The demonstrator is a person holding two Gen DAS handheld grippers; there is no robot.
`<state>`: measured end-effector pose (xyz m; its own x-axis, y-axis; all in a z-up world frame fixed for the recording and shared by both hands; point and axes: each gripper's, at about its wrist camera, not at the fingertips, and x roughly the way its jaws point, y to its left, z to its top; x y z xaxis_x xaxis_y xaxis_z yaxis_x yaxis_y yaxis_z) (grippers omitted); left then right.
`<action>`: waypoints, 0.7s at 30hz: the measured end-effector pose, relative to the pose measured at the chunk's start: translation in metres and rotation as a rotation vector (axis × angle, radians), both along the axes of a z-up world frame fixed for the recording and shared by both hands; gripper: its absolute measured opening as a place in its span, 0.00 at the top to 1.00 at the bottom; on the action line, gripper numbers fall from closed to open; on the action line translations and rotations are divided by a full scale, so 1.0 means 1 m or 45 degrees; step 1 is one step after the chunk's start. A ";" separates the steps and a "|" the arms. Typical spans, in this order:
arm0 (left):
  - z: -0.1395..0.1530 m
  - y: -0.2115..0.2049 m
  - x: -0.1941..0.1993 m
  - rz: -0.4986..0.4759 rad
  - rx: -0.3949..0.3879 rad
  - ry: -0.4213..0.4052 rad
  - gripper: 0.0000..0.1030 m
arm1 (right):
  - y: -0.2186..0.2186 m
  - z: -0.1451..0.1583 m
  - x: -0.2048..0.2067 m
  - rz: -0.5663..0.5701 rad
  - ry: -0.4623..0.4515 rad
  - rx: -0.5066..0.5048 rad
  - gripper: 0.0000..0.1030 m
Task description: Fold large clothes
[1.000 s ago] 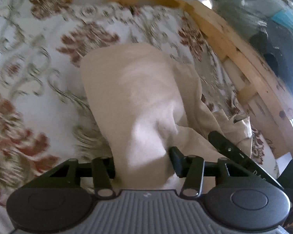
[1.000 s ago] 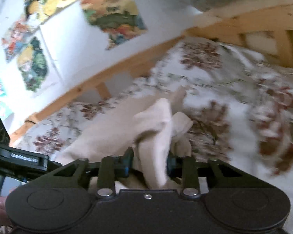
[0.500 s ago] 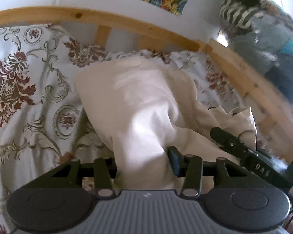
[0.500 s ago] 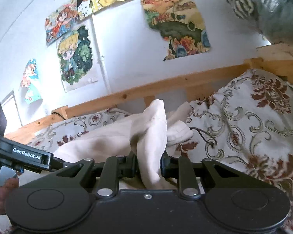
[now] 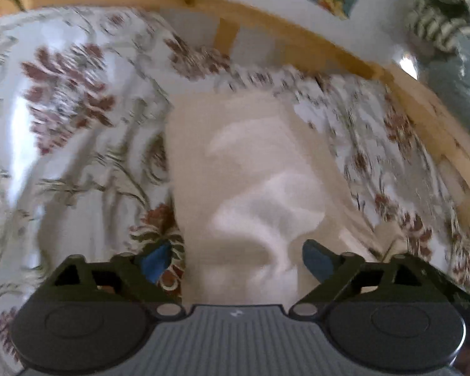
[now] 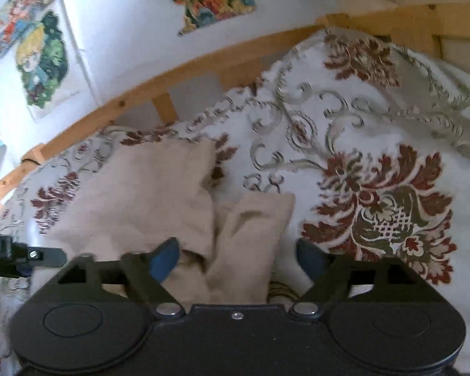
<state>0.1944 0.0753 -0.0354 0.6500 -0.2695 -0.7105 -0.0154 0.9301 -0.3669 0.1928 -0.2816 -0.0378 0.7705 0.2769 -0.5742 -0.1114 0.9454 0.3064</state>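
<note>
Both your grippers tilt down toward the bed. Your left gripper [image 5: 236, 261] has its jaws opening, spread wide, with the beige garment [image 5: 250, 181] lying between the pads but not pinched. Your right gripper [image 6: 238, 258] is likewise opening, its blue pads [image 6: 164, 258] clear of the cloth that lies between them. The garment rests loose and rumpled on the floral bedspread [image 6: 376, 131], near the wooden bed rail [image 6: 134, 94]. Part of your left gripper shows at the left edge of the right wrist view.

Left tool [image 5: 238, 260] and right tool [image 6: 238, 258] tilt downward (jaws opening wide).
</note>
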 end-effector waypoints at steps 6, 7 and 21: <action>0.052 -0.007 -0.047 0.054 0.103 -0.127 0.01 | 0.011 0.048 -0.034 0.062 -0.123 -0.013 0.01; 0.061 -0.009 -0.056 0.051 0.126 -0.148 0.01 | 0.013 0.058 -0.040 0.069 -0.155 -0.007 0.01; 0.100 -0.031 -0.205 0.184 0.311 -0.305 0.01 | 0.029 0.139 -0.160 0.143 -0.278 -0.144 0.01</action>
<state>-0.0107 0.0441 0.0644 0.8245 -0.0043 -0.5658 -0.0935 0.9852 -0.1438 0.0327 -0.2529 0.1009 0.8477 0.3111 -0.4298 -0.2692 0.9502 0.1569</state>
